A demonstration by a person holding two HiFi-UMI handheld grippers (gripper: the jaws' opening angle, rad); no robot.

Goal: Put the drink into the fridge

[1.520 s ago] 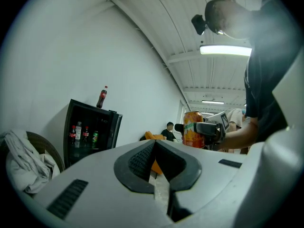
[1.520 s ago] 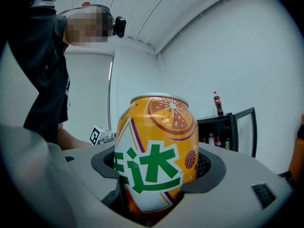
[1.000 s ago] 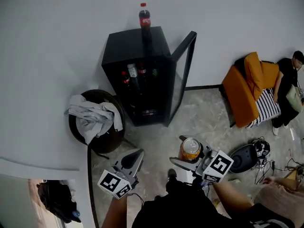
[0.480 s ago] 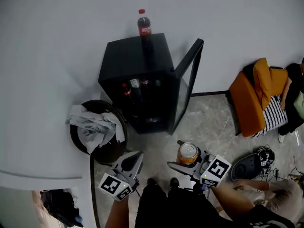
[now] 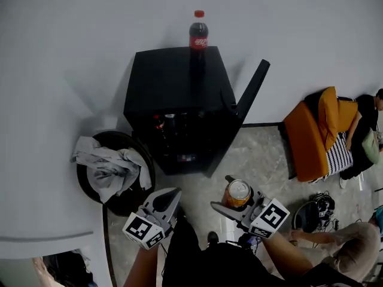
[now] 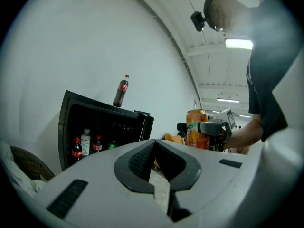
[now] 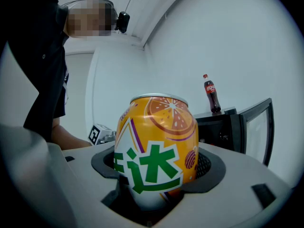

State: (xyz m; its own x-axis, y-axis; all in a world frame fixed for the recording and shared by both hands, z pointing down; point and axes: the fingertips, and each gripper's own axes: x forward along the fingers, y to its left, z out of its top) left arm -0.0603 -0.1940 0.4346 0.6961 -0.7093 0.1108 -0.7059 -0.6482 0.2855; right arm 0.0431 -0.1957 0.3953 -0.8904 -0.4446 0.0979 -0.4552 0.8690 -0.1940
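One black fridge [image 5: 173, 100] fills the upper centre of the head view. Its glass door [image 5: 252, 91] is swung wide to the right, which I judge leaves the opening ready for loading. Bottles [image 5: 159, 123] stand on the top shelf inside. The lower shelves are too dark to read.

Left gripper [image 5: 172, 194], lower left of centre: jaws pressed together with nothing between them. It is held low and aimed at the fridge, and looks idle, probably kept free for the door.

Right gripper [image 5: 222, 191], lower centre: jaws clamped on the sides of the orange can [image 5: 239, 191]. The can is upright, lid up, in the air above the floor and well short of the fridge opening. The upright hold suits setting it straight onto a shelf. I judge the task to be at the carry stage, with placement not yet done.

Room: plain white wall [image 5: 72, 52] across the top, pale marbled floor [image 5: 257, 154] below. An orange chair [image 5: 314, 130] sits at the right edge with a seated person [image 5: 364, 124] beside it. A dark round basket [image 5: 90, 190] holding a grey cloth [image 5: 111, 169] sits just left of the fridge. Cables and gear [image 5: 314, 211] lie at lower right. A cola bottle [image 5: 198, 31] stands on the fridge top, at the back by the wall.
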